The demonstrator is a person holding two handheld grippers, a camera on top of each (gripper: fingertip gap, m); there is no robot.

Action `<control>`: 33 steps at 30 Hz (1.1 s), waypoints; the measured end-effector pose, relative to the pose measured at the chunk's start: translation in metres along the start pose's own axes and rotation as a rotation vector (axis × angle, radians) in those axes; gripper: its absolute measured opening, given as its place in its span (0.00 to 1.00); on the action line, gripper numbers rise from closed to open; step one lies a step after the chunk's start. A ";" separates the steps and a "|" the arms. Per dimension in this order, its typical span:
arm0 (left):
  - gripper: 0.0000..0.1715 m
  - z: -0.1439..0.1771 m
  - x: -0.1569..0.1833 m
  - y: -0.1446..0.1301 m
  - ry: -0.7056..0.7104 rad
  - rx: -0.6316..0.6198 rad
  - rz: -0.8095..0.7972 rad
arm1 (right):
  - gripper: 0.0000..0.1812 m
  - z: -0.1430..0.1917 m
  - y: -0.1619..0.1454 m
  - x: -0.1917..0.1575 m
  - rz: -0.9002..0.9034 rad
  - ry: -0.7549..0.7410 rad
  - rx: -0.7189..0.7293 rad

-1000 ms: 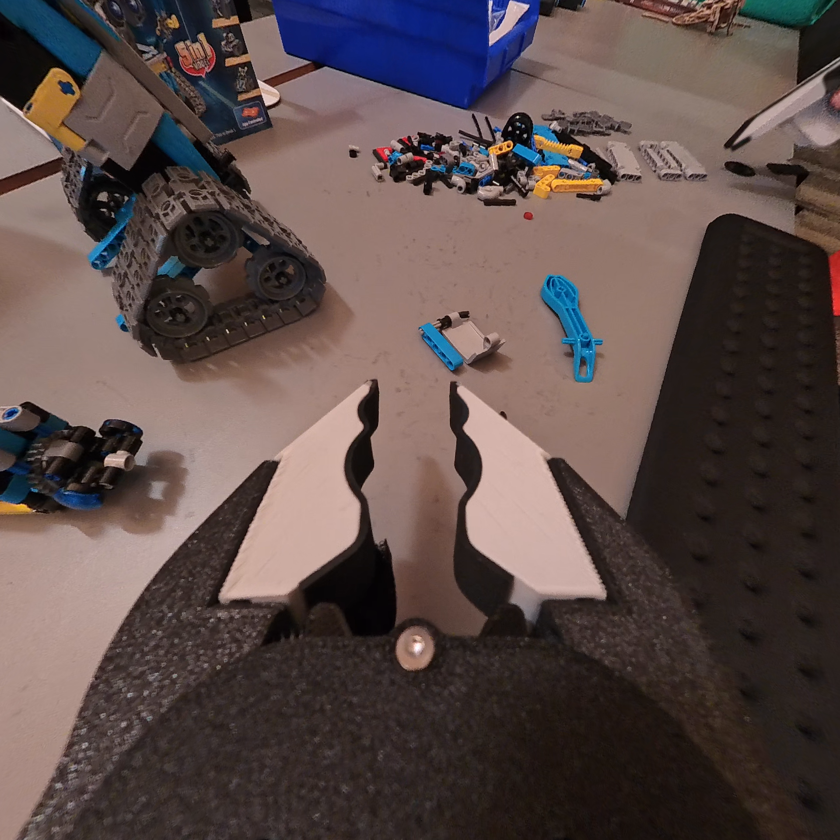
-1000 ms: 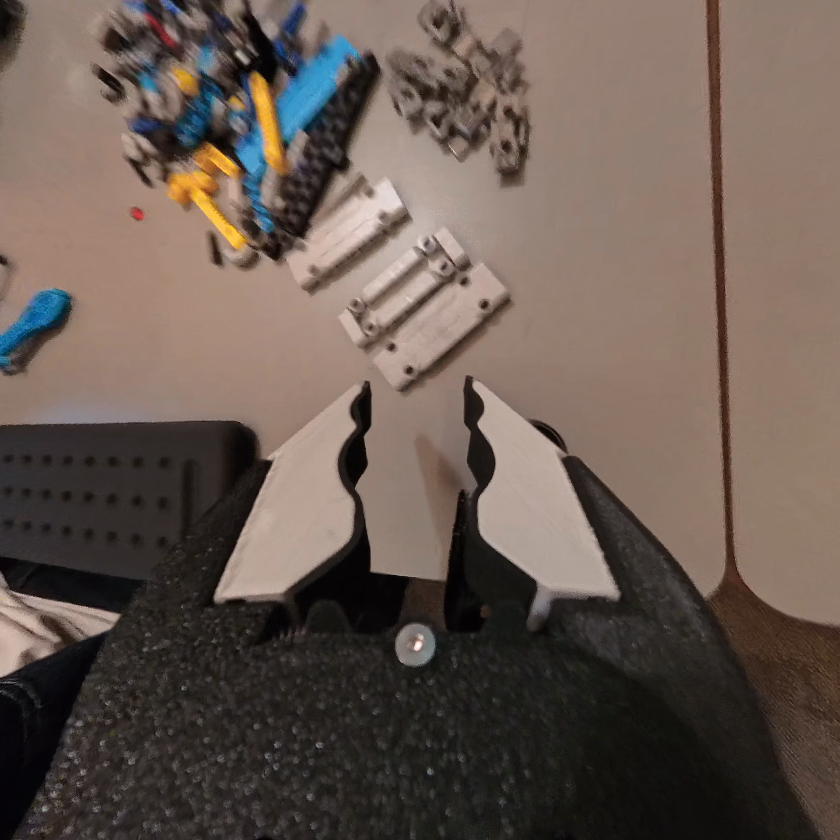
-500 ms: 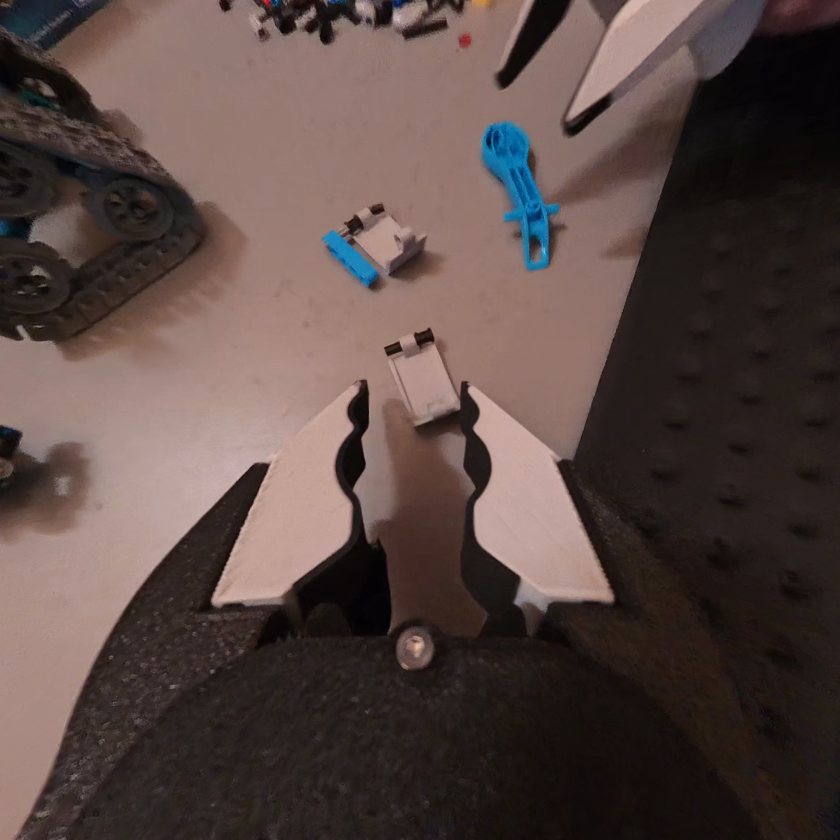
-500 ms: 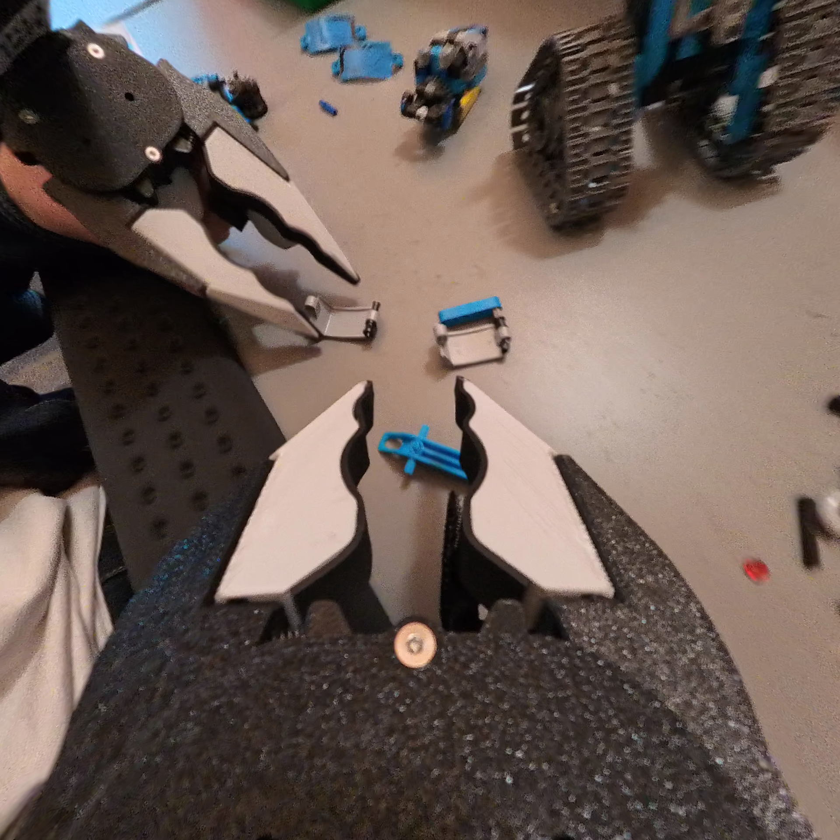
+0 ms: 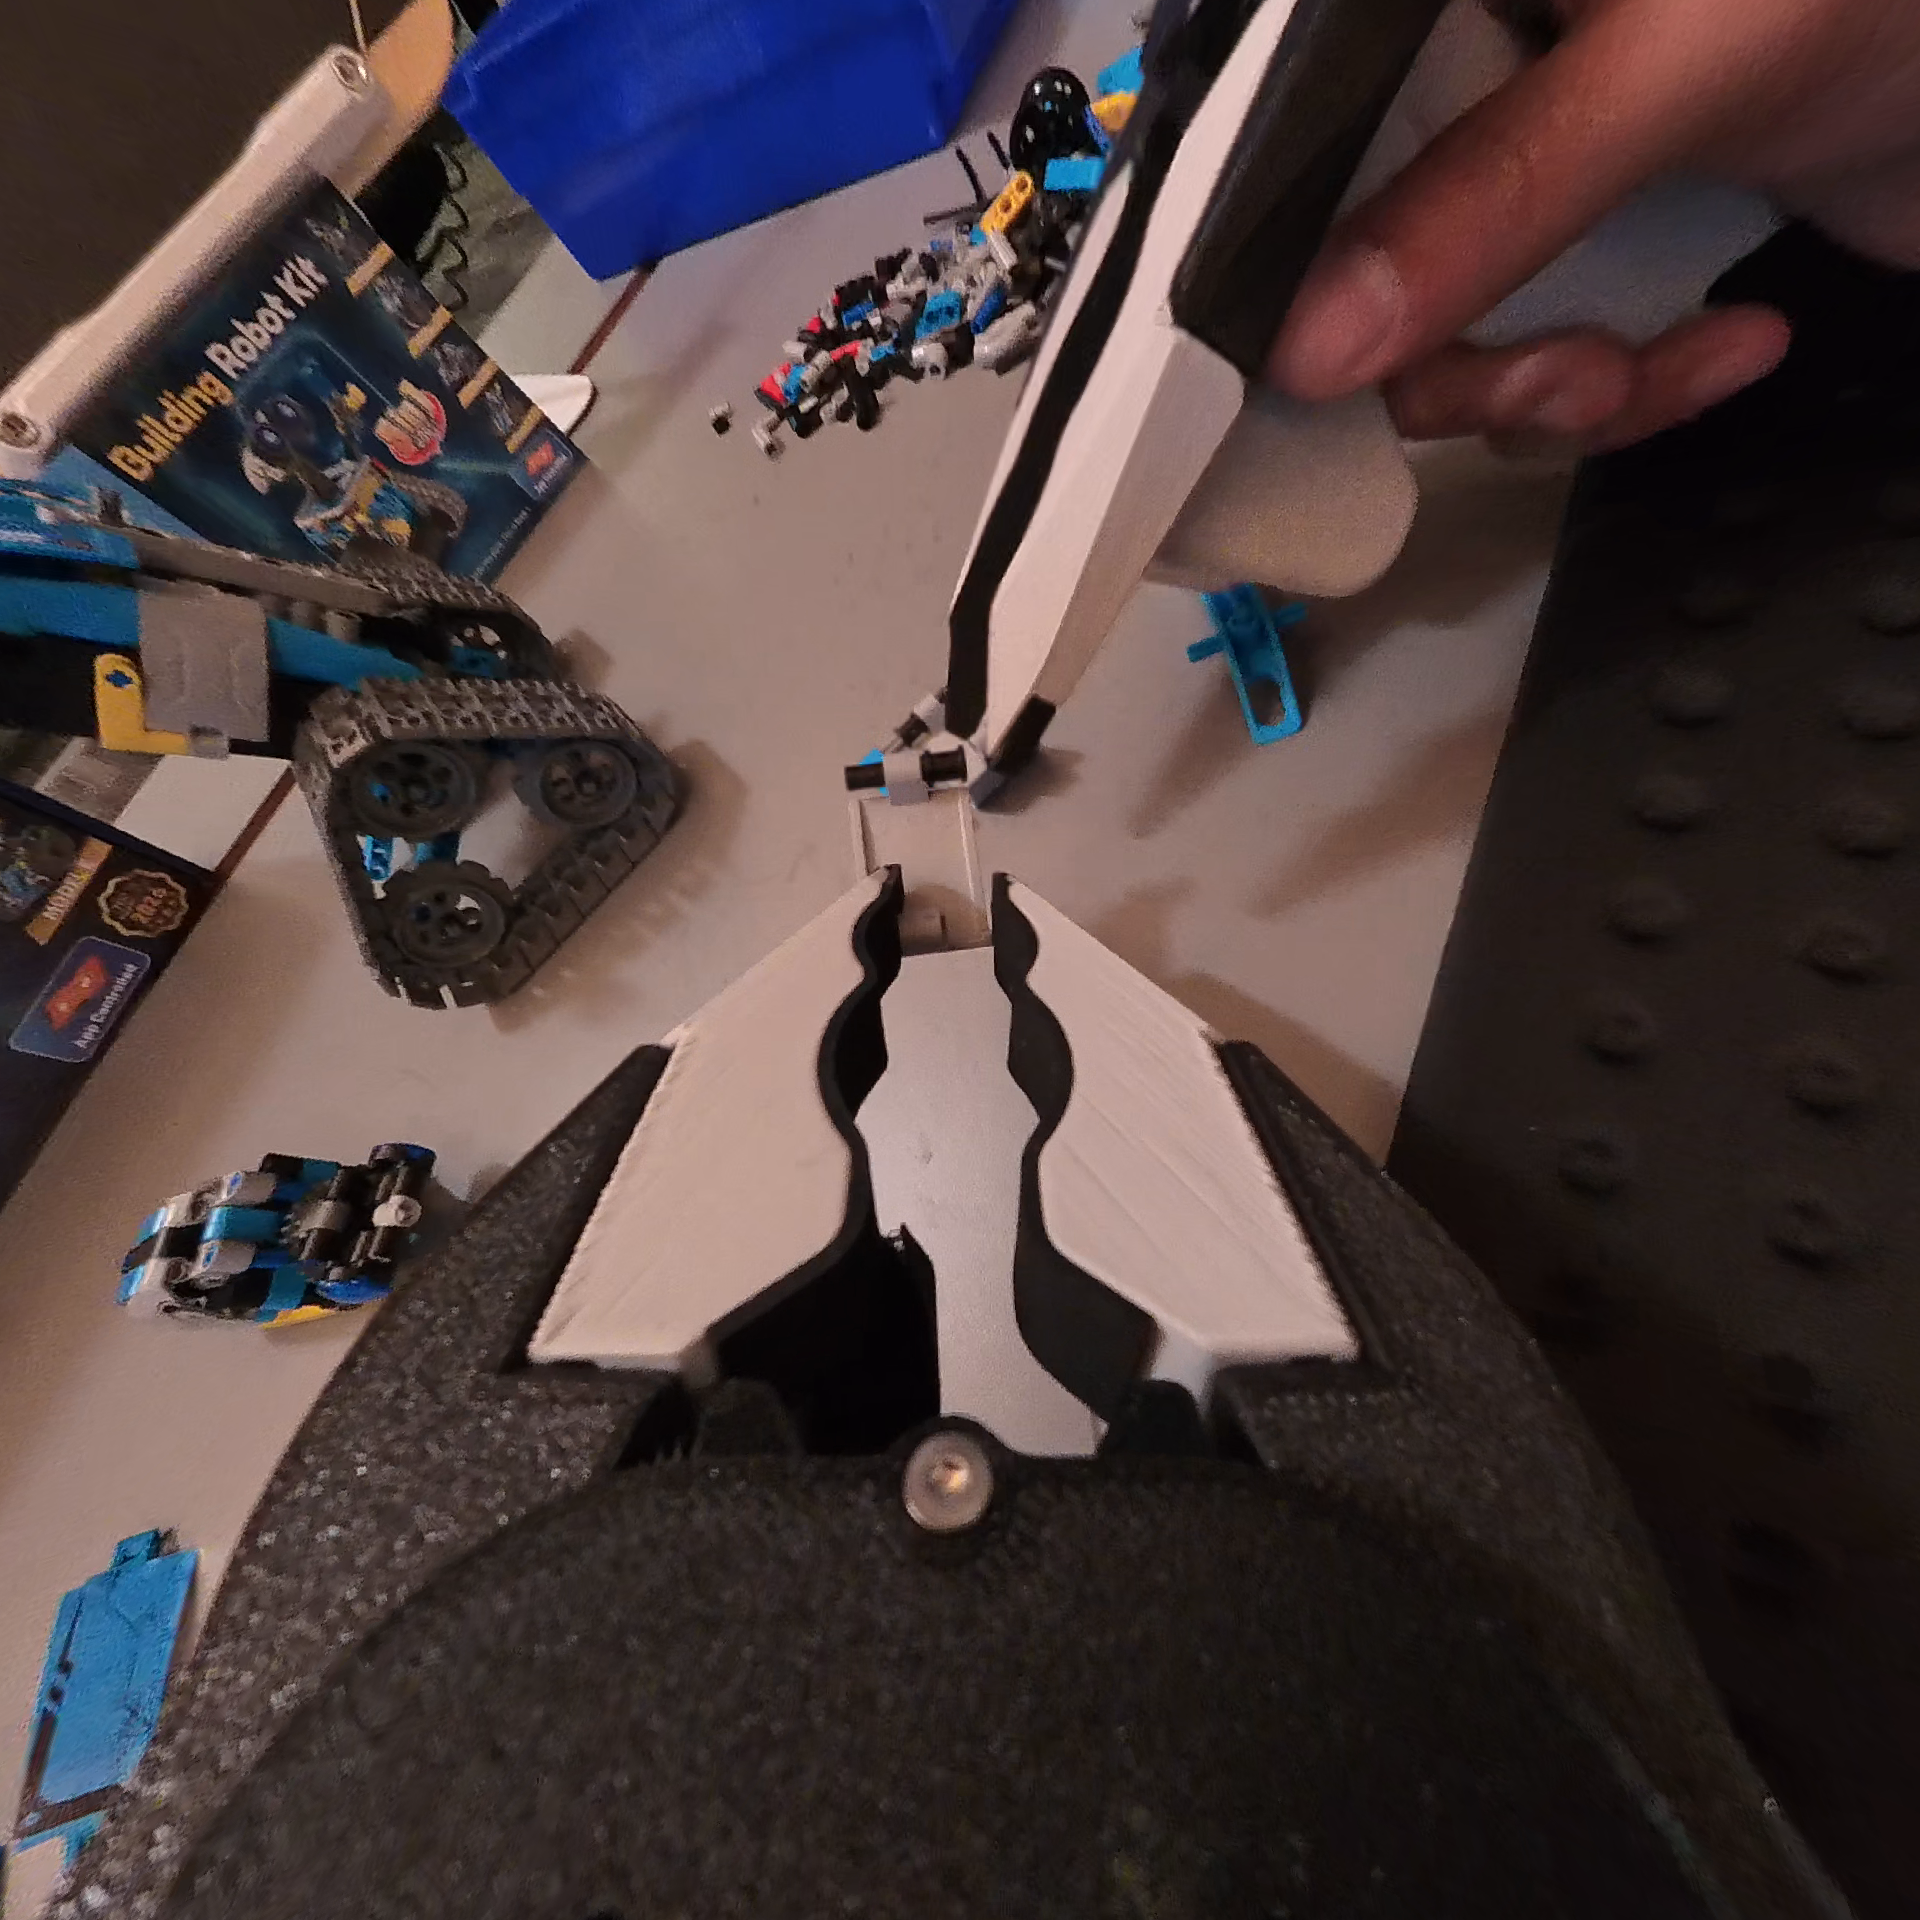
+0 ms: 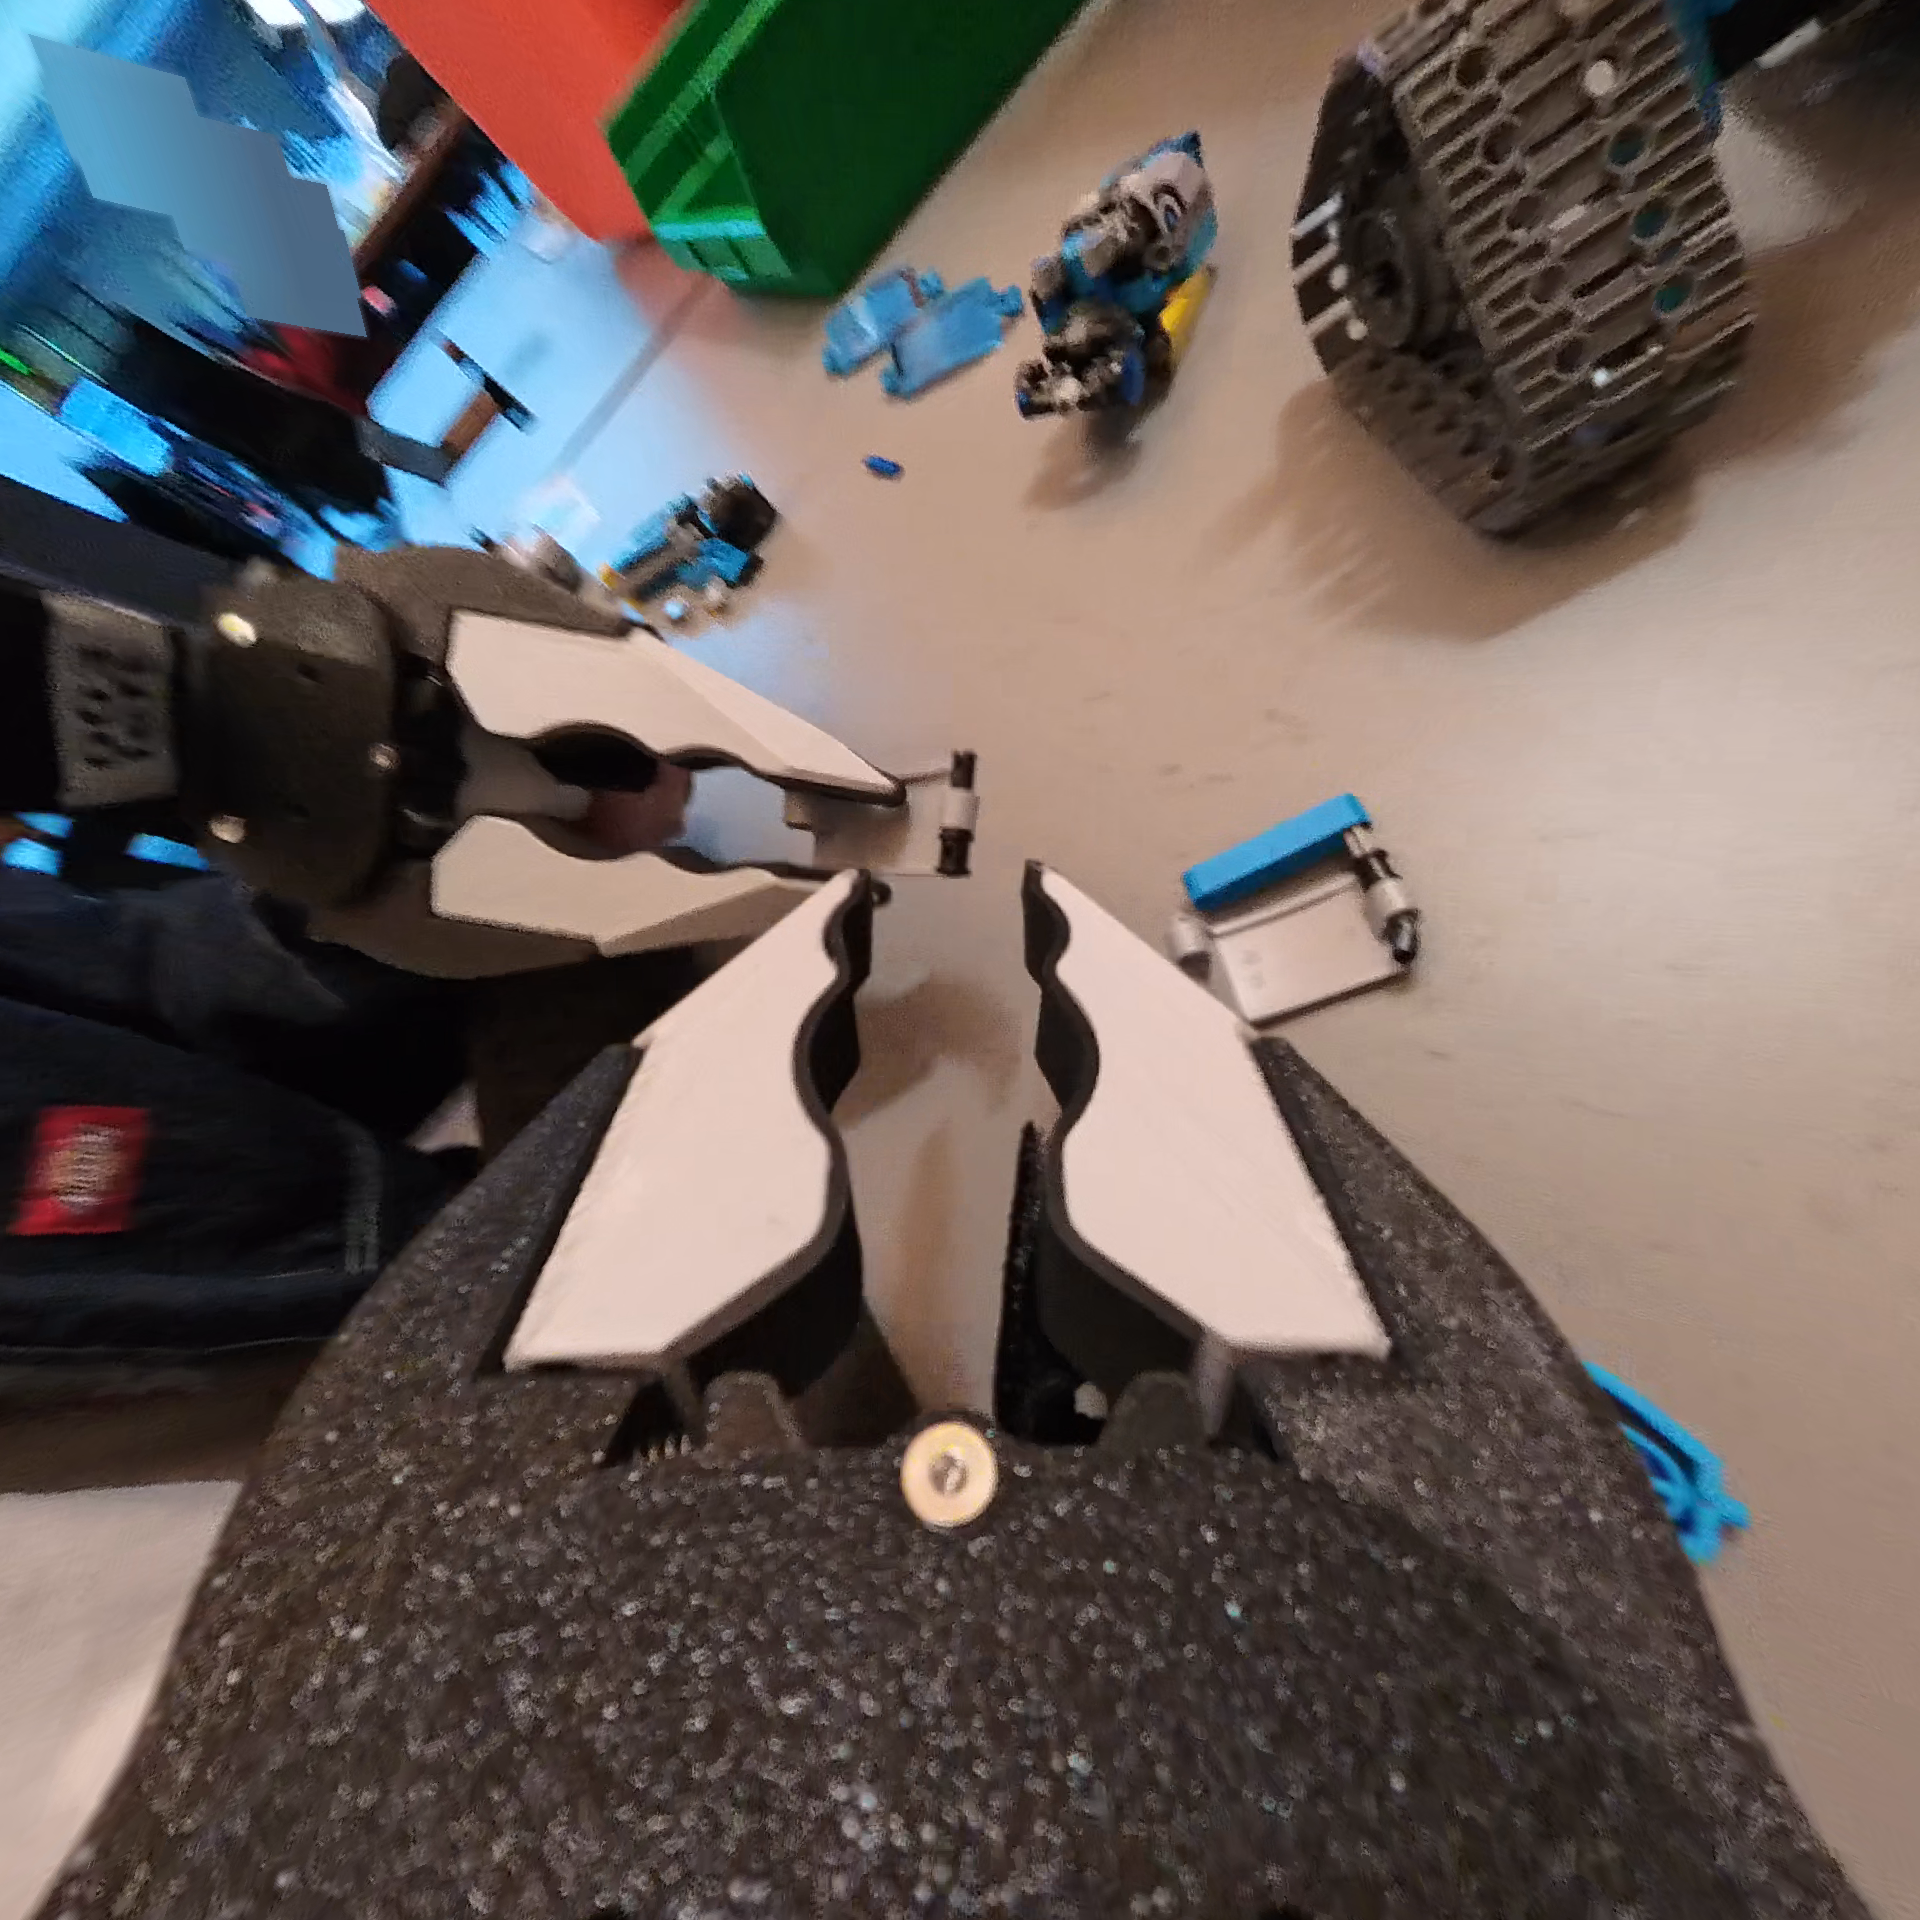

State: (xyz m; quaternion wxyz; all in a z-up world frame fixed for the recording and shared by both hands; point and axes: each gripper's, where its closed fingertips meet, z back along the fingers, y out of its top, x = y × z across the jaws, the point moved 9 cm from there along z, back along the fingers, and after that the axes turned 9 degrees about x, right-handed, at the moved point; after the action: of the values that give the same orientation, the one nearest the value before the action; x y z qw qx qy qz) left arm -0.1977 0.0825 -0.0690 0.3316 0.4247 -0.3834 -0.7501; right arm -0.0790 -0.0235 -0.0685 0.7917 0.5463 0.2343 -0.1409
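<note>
Grey panel (image 5: 914, 868) between tracked model (image 5: 488, 800), mat (image 5: 1704, 1039).

Grey table (image 5: 727, 582) carries, at left, a tracked toy vehicle (image 5: 488, 790) with a printed box (image 5: 312, 384) behind it. A small blue-and-black wheel assembly (image 5: 275, 1242) lies near left. A heap of loose building pieces (image 5: 914, 312) sits far centre, before a blue bin (image 5: 707, 114). A black studded mat (image 5: 1704, 935) covers the right edge. A grey plate with blue beam (image 6: 1294, 914) lies flat.
</note>
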 end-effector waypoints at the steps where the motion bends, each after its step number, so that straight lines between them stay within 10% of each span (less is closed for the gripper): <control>1: 0.09 0.000 0.000 0.001 -0.007 0.009 0.005 | 0.14 0.000 0.002 0.000 -0.019 0.017 0.025; 10: 0.09 0.008 0.001 0.011 -0.032 0.127 0.043 | 0.02 -0.001 0.002 -0.007 0.046 0.044 0.041; 18: 0.18 0.022 -0.030 0.008 -0.344 0.371 0.684 | 0.02 0.012 0.009 -0.044 0.701 0.006 0.011; 33: 0.00 0.027 -0.021 0.015 -0.334 0.406 0.563 | 0.02 0.017 0.010 -0.055 0.742 0.061 -0.037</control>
State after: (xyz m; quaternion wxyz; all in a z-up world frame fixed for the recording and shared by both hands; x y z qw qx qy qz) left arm -0.2101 0.1007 -0.0391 0.3669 0.2319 -0.6745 -0.5973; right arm -0.1166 -0.0374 -0.0265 0.7913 0.5838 0.0463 0.1760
